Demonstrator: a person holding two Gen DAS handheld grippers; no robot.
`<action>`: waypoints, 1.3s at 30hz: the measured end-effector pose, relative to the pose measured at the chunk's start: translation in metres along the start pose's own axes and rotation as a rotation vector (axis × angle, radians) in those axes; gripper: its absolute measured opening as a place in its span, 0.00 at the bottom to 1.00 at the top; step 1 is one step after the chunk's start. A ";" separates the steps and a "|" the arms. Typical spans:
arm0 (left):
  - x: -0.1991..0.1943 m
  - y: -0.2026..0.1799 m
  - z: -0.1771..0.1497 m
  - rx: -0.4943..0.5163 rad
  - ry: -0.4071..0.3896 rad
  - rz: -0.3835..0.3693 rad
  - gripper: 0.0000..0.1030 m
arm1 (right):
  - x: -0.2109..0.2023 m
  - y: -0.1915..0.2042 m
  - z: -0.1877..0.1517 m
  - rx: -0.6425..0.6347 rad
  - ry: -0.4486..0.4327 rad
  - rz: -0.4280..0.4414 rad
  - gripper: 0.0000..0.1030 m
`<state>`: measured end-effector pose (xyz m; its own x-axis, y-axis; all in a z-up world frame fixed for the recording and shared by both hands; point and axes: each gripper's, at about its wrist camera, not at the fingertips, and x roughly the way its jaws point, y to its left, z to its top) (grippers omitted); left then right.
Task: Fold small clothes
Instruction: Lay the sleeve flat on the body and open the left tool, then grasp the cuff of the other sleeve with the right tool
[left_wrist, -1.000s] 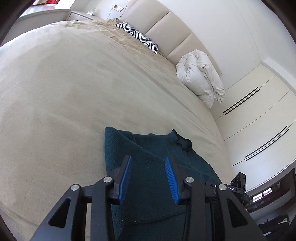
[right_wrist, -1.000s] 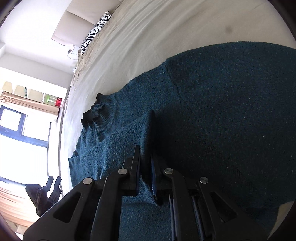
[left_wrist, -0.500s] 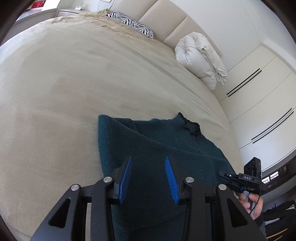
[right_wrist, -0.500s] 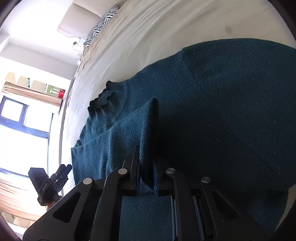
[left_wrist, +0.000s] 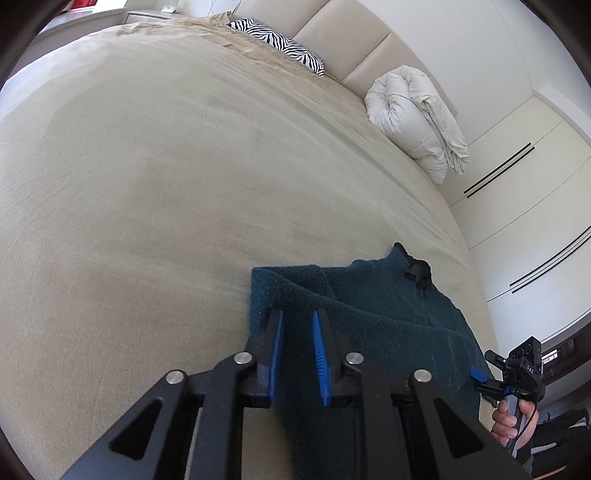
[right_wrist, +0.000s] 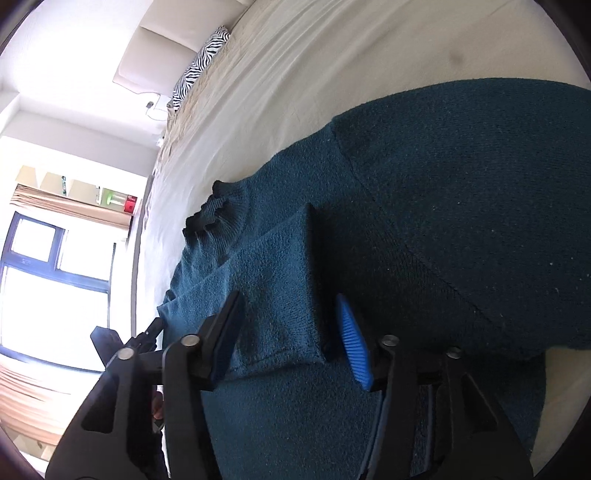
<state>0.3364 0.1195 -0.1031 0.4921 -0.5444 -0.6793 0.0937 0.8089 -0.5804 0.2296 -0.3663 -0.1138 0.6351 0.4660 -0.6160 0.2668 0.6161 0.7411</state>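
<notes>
While hidden from the left wrist, folded sleeve (right_wrist: 280, 295) between the opening right tool (right_wrist: 291, 325).

Both wrist views close above sweater (left_wrist: 388, 325)

item: dark teal knit sweater (right_wrist: 461, 206), fuzzy texture, ribbed collar (right_wrist: 218, 218)
state: partly folded; sleeve (right_wrist: 273, 291) lying doubled back over body, cuff end toward near edge
pose: lying flat, spreading wide across bed, collar pointing to far side
place: sitting on near part of beige bedcover, nothing else touching it on far side
left view: sweater (left_wrist: 388, 317) showing folded edge at its left, collar (left_wrist: 417, 269) bunching dark at far right corner
</notes>
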 end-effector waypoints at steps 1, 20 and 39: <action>0.004 0.000 0.000 0.008 0.007 0.009 0.19 | -0.005 0.000 0.000 0.003 -0.008 0.010 0.64; -0.052 -0.016 -0.097 0.175 0.037 0.072 0.28 | -0.066 -0.027 -0.086 -0.010 0.023 0.065 0.64; -0.071 -0.129 -0.175 0.120 0.017 -0.099 0.64 | -0.295 -0.260 -0.073 0.519 -0.565 -0.022 0.62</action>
<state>0.1375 0.0149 -0.0582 0.4610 -0.6257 -0.6293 0.2440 0.7712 -0.5880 -0.0796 -0.6179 -0.1446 0.8623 -0.0241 -0.5058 0.5015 0.1792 0.8464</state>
